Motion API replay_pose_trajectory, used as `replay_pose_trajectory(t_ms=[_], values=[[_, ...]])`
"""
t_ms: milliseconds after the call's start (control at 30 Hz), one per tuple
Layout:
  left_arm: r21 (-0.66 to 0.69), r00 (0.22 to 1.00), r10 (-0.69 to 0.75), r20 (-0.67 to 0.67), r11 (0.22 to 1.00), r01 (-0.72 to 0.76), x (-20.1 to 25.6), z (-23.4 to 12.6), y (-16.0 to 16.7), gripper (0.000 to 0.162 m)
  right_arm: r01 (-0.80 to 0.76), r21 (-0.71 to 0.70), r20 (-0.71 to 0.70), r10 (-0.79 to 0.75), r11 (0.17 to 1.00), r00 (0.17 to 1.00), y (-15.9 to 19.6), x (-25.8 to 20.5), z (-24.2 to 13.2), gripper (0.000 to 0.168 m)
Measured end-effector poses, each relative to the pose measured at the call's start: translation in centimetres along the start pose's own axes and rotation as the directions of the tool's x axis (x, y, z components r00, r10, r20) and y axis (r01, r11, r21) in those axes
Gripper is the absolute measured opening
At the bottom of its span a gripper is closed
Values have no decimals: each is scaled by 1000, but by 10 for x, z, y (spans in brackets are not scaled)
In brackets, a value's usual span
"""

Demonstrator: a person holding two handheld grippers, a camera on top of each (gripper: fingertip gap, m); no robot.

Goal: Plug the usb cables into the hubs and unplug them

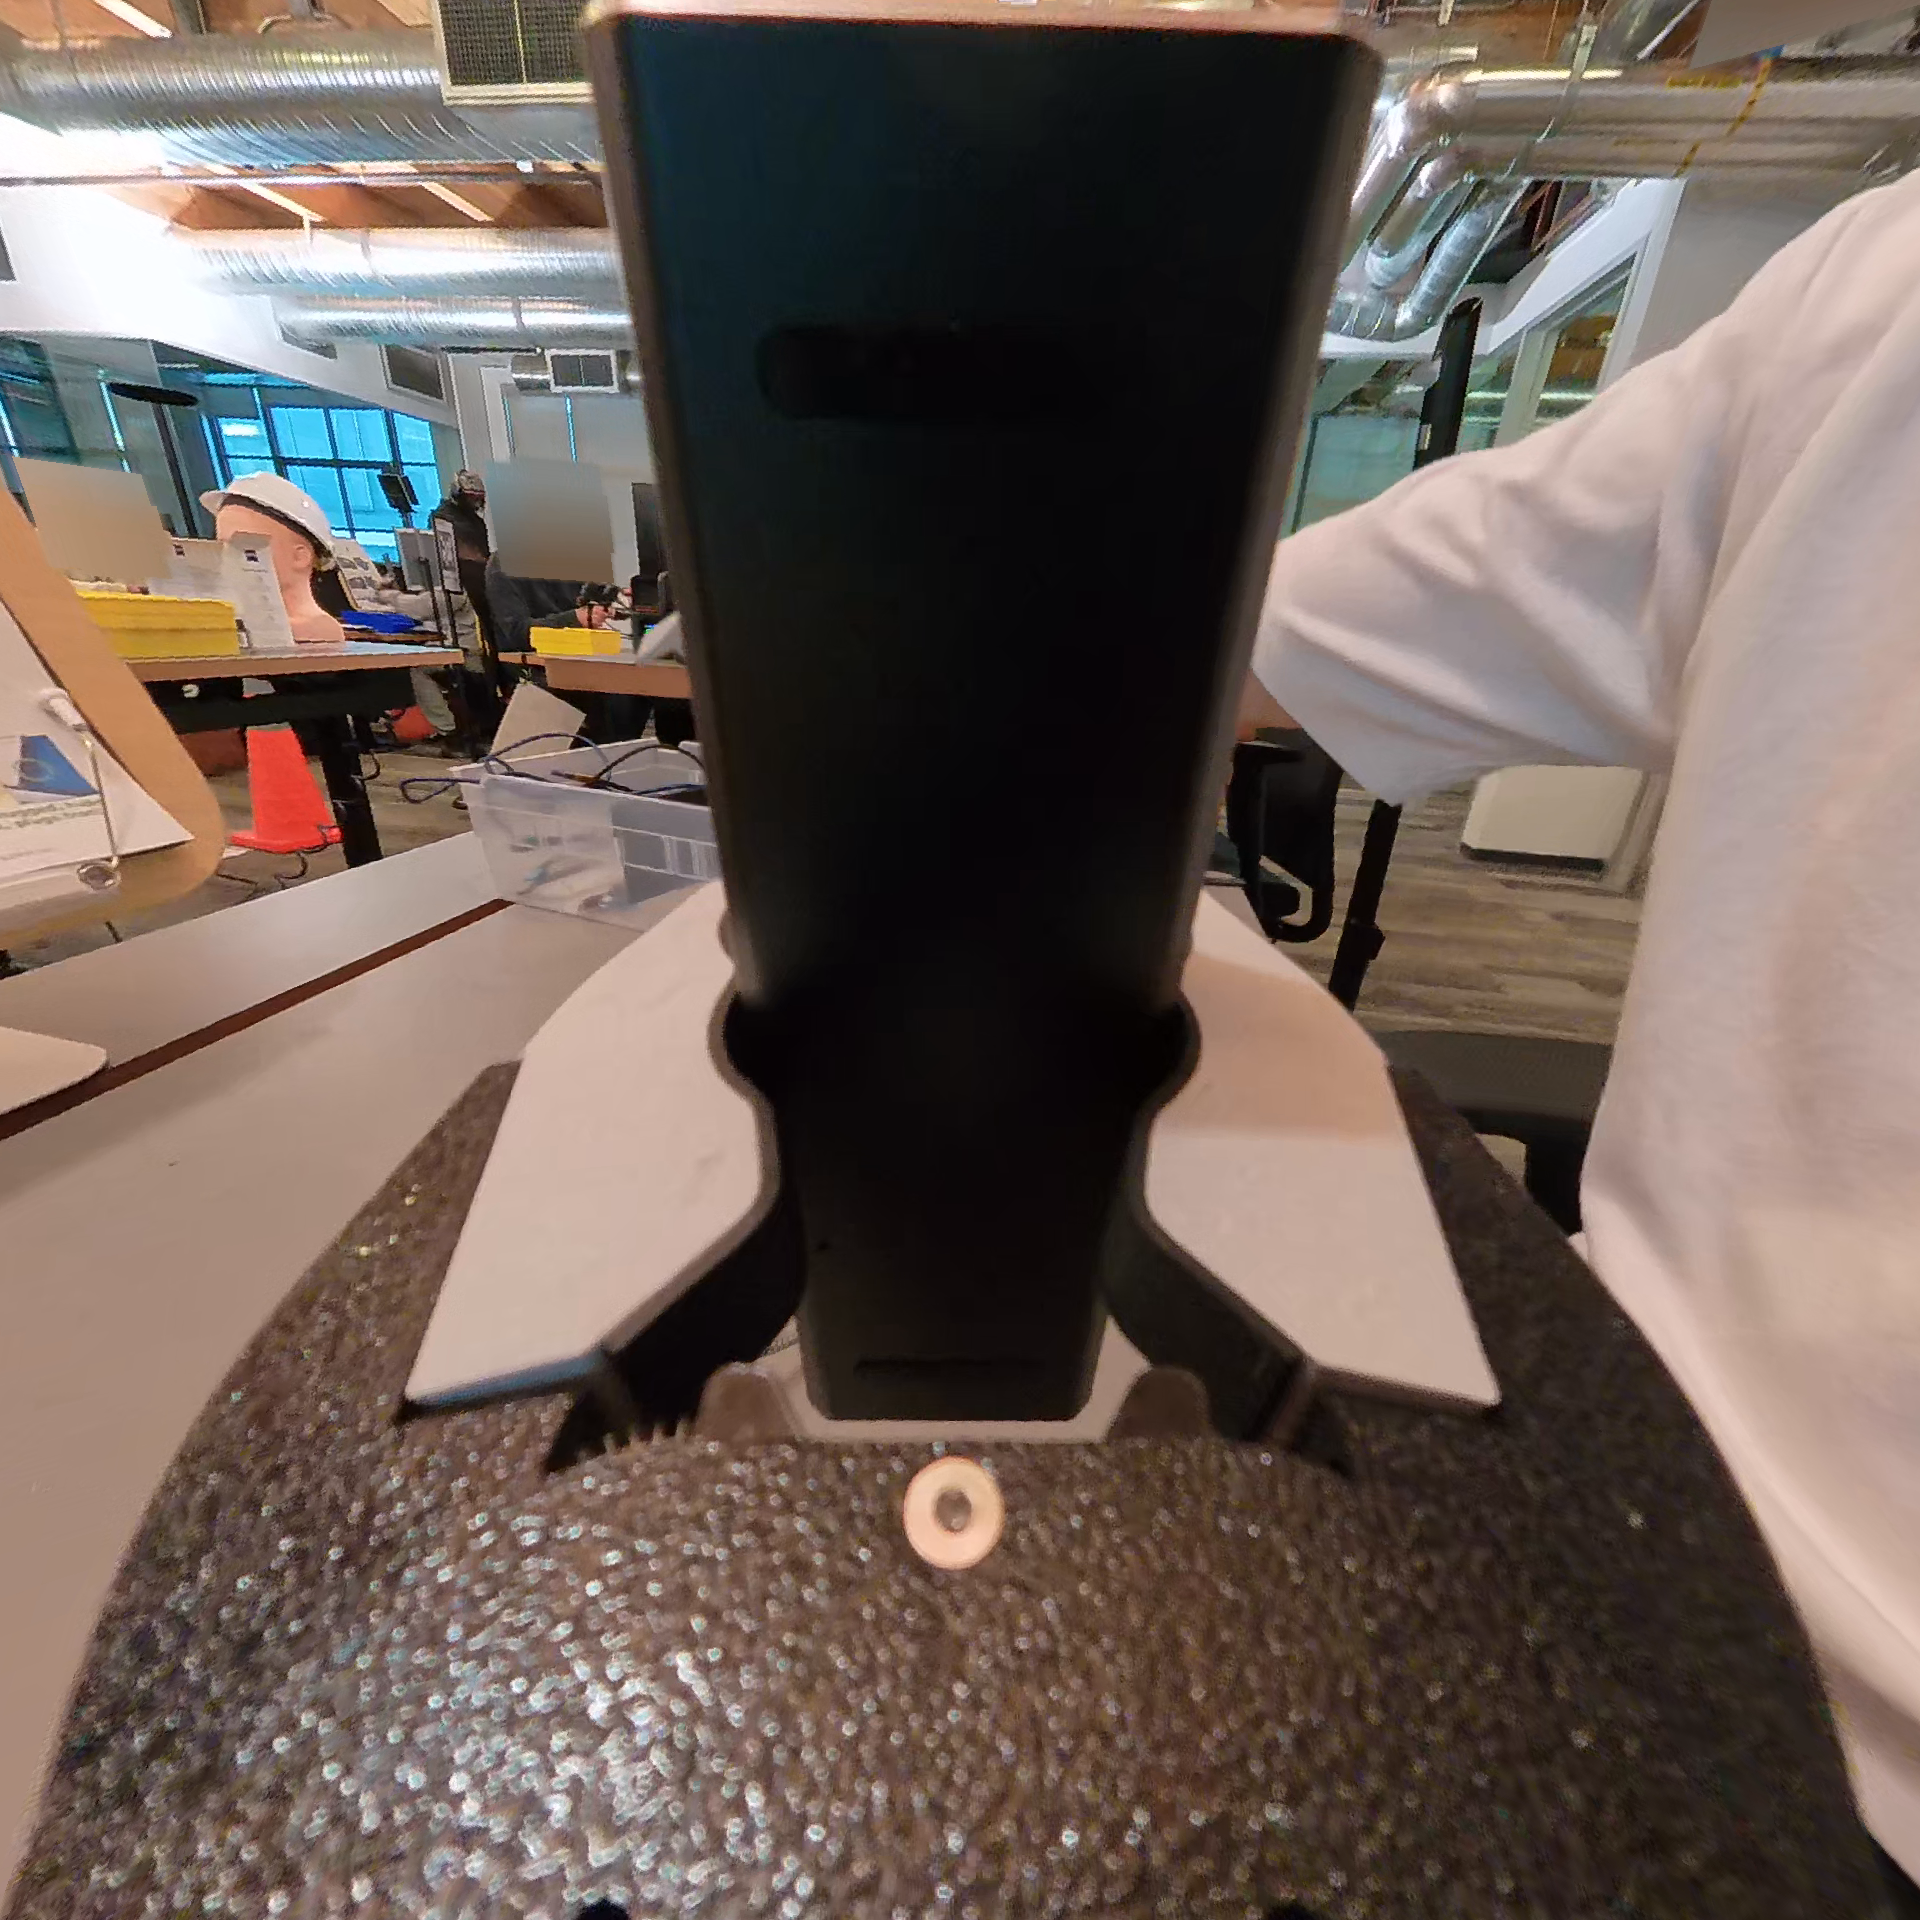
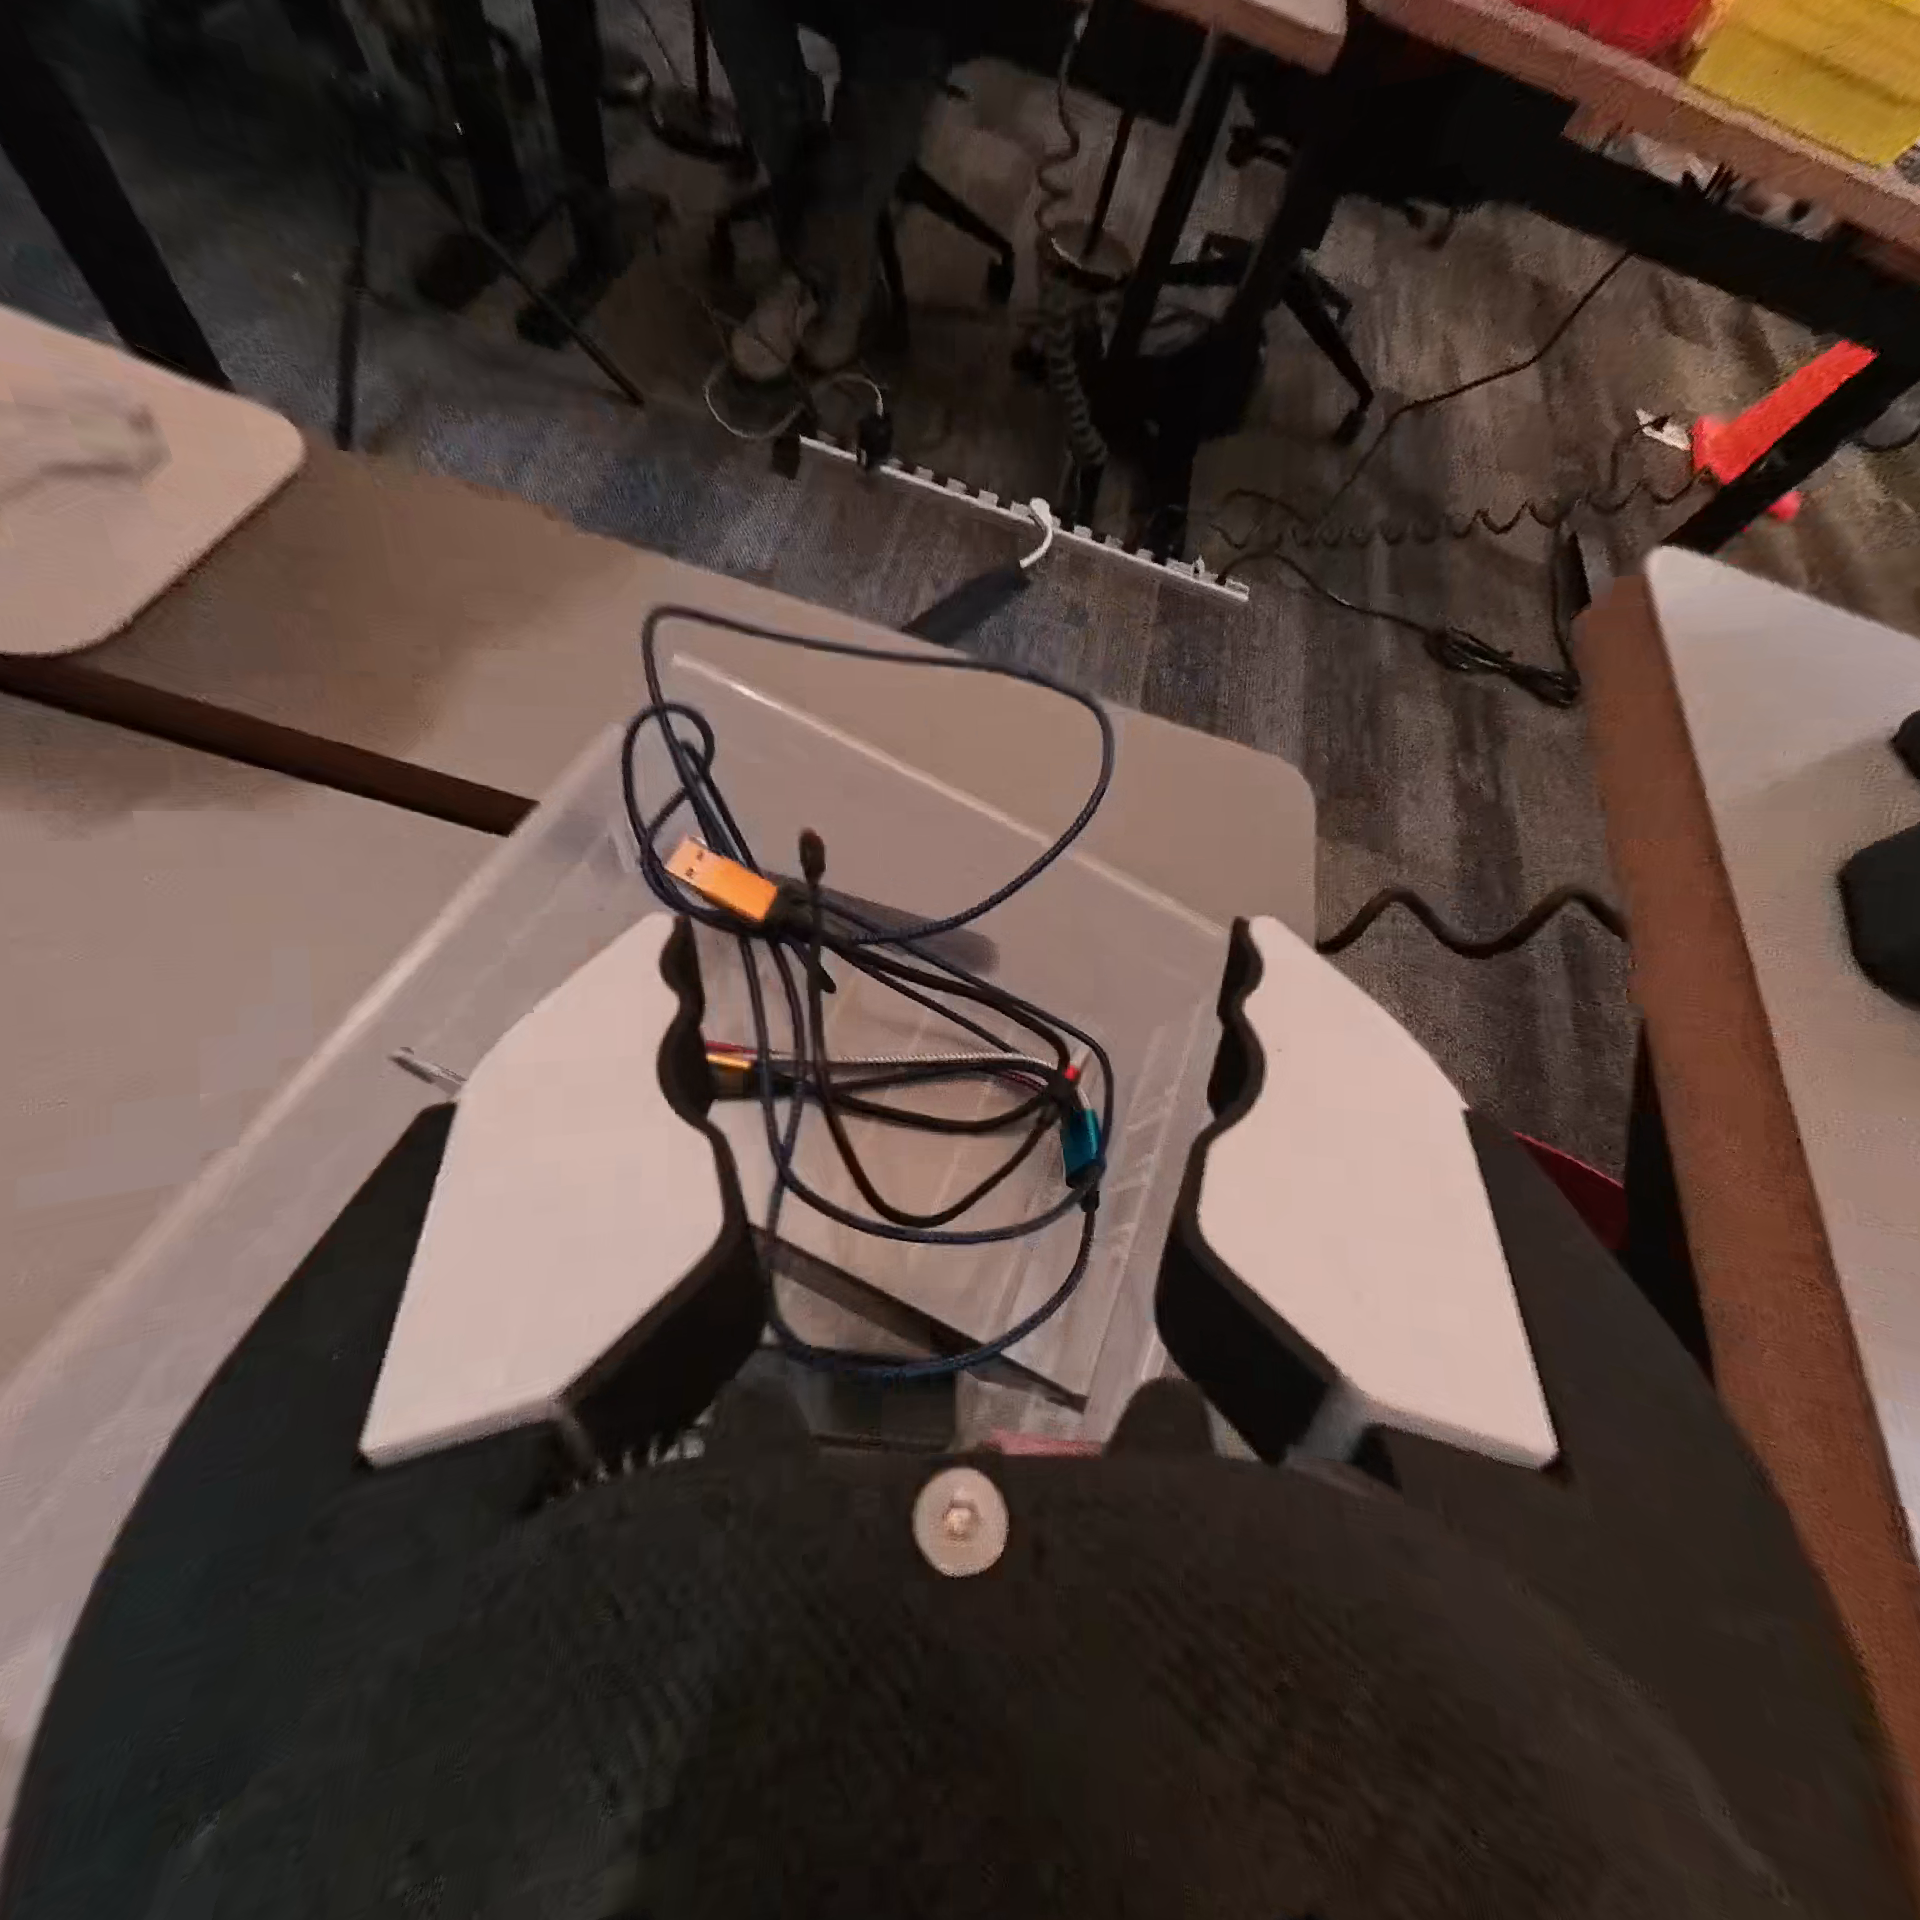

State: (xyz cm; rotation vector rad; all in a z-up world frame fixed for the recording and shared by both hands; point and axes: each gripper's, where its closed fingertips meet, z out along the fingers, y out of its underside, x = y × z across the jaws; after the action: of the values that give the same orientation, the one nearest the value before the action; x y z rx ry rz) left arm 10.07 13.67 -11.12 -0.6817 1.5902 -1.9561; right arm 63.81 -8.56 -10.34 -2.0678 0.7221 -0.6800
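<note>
- Left gripper [image 1: 956,1023] is clamped on the dark hub [image 1: 977,582], holding it upright.
- Right gripper [image 2: 956,1039], jaws apart, hovers over tangled usb cables [image 2: 883,1039] in the clear bin [image 2: 1039,790].
- Looks like the fetch-a-cable step; next it probably pinches the orange plug [image 2: 722,881].
</note>
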Motion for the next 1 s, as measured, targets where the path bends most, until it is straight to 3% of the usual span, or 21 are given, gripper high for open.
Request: replay_pose_trajectory(t_ms=[67, 167, 233, 300, 433, 500, 733, 1000], values=[[11, 1000, -9, -12, 1000, 9, 2, 2, 0, 71, -12, 86, 73, 6, 996, 997, -26, -34, -24, 98], [16, 999, -13, -37, 1000, 13, 6, 7, 1, 71, 43, 256, 353, -135, 966, 926, -43, -161, -83, 96], [18, 999, -9, -45, 1000, 10, 9, 11, 1, 71, 10, 357, 544, -216, 934, 811, -33, -262, -135, 88], [26, 999, -3, -49, 1000, 4, 12, 13, 1, 71, -28, 400, 726, -298, 916, 620, -8, -359, -189, 77], [31, 998, 20, -63, 999, -18, 19, 16, -1, 71, -56, 515, 784, -444, 855, 433, 27, -469, -247, 58], [46, 996, 37, -82, 998, -33, 25, 17, -5, 71, -35, 571, 772, -521, 820, 364, 36, -496, -264, 48], [31, 985, 94, -142, 995, -91, 45, 26, -11, 71, -28, 597, 773, -565, 802, 287, 47, -526, -283, 29], [44, 982, 95, -164, 995, -89, 51, 31, -11, 71, -6, 681, 701, -650, 732, 293, 47, -534, -293, 16]])
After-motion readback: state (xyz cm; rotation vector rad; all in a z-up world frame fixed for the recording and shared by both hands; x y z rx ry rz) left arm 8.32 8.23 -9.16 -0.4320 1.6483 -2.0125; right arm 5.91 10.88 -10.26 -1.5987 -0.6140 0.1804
